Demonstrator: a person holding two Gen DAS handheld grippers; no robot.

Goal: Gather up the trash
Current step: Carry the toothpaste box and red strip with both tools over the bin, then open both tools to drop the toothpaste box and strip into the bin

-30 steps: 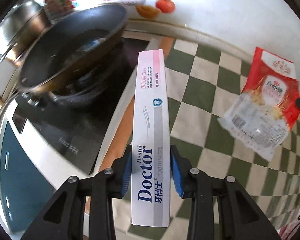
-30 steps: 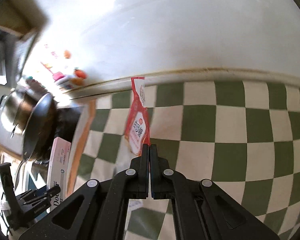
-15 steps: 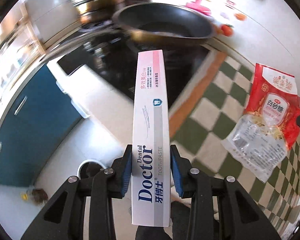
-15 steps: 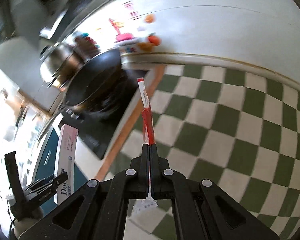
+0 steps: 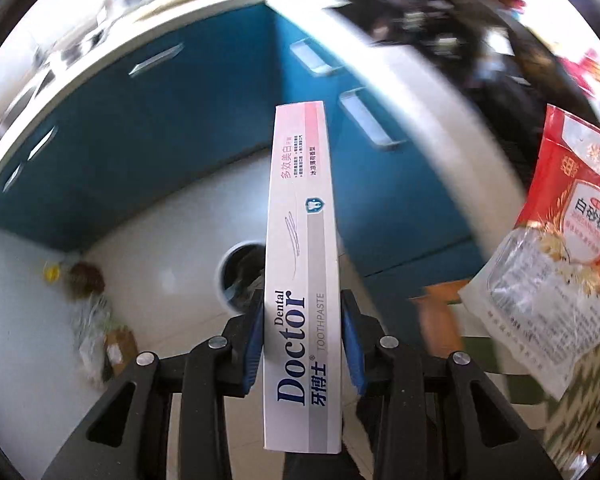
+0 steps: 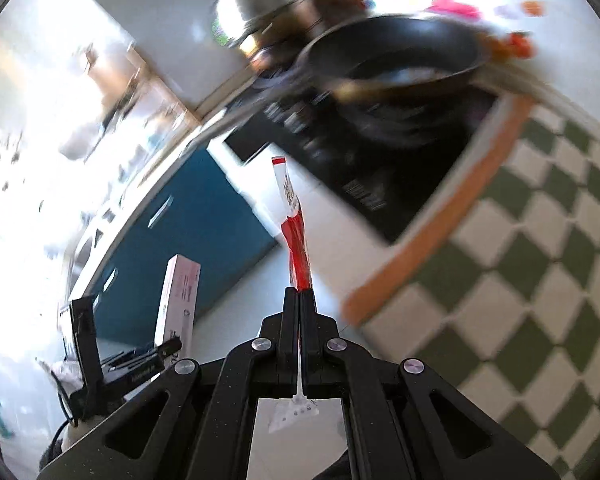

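Note:
My left gripper [image 5: 302, 320] is shut on a white and pink toothpaste box [image 5: 300, 264] and holds it out over the floor, above a round bin [image 5: 239, 276] below. My right gripper [image 6: 300, 300] is shut on a red and clear plastic bag [image 6: 293, 232], seen edge-on. The bag also hangs at the right in the left wrist view [image 5: 560, 240]. The toothpaste box [image 6: 177, 300] and the left gripper [image 6: 139, 364] show at the lower left of the right wrist view.
Blue cabinet fronts [image 5: 159, 128] stand under a white counter edge [image 5: 420, 100]. A black frying pan [image 6: 400, 56] sits on the black cooktop [image 6: 364, 160], with a steel pot [image 6: 259, 12] behind. A green checkered cloth [image 6: 540, 260] covers the counter. Loose litter [image 5: 95, 320] lies on the floor.
Both grippers have swung left off the counter and tilted down toward the floor, each still holding its item. The bin has come into the middle of the left wrist view.

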